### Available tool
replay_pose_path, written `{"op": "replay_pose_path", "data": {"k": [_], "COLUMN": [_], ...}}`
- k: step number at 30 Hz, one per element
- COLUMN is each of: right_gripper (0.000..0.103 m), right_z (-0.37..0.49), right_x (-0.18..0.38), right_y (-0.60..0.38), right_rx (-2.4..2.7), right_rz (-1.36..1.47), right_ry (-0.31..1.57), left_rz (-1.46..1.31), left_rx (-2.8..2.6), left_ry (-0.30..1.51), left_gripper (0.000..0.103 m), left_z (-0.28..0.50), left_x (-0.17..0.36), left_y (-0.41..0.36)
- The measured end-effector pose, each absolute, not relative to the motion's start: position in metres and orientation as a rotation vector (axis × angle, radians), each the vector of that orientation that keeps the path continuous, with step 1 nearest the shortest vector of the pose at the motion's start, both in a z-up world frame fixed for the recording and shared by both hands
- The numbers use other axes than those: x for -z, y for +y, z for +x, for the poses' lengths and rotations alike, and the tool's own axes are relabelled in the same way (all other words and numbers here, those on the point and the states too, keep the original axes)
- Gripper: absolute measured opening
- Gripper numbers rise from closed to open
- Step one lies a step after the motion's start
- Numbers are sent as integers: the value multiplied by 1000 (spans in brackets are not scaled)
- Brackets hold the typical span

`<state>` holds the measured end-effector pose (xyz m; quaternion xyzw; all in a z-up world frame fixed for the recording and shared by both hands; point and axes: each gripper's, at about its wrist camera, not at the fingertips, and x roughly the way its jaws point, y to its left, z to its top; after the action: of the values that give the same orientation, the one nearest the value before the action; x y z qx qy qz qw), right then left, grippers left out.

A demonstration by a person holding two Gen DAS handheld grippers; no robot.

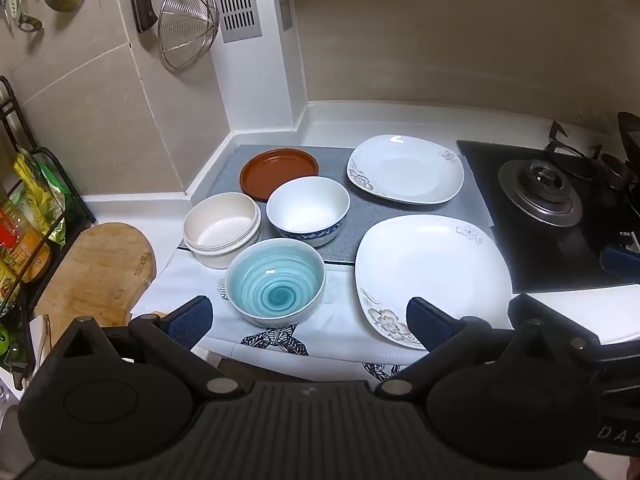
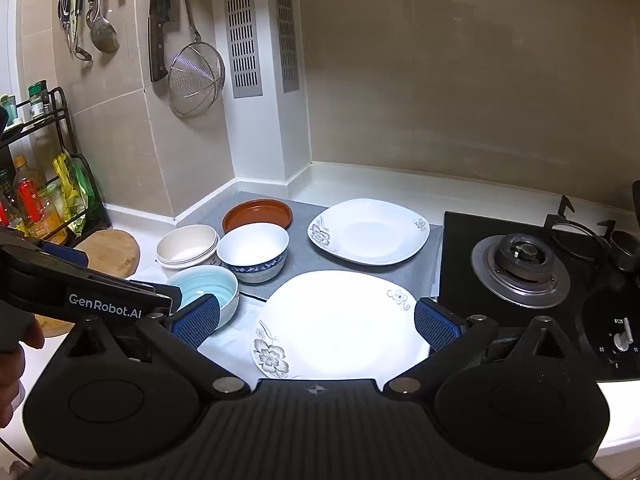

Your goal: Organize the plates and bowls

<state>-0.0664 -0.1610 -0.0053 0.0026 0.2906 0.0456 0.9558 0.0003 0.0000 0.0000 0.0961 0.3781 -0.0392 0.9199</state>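
On the worktop point(image 1: 344, 120) stand three bowls point(image 1: 275, 282), two white plates point(image 1: 432, 276) and one brown dish point(image 1: 279, 168); both the left hand-held gripper point(image 1: 308, 322) and the right hand-held gripper point(image 2: 318, 322) are wide open and empty.

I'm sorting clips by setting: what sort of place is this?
A home kitchen counter, most likely. A gas burner sits at the right, a strainer and a cleaver hang on the tiled wall, and plates and bowls lie on the counter.

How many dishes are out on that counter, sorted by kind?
White square plates with flowers: 2
Brown round dish: 1
Bowls: 3 (cream bowl, blue-banded white bowl, teal swirl bowl)
Total: 6
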Motion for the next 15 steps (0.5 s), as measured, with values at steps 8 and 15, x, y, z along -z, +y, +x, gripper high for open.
{"op": "replay_pose_path", "data": {"k": [8,15], "right_gripper": [103,103], "right_z": [-68,-68], "right_x": [6,7], "right_y": [-161,-161], "right_rx": [-86,-86], "right_rz": [4,3], "right_ry": [591,591], "left_rz": [195,194], "left_rx": [79,78], "left_ry": [778,777], "left_gripper": [103,103], "left_z": [0,1], "left_x": [0,0], "left_y": [-1,-1]}}
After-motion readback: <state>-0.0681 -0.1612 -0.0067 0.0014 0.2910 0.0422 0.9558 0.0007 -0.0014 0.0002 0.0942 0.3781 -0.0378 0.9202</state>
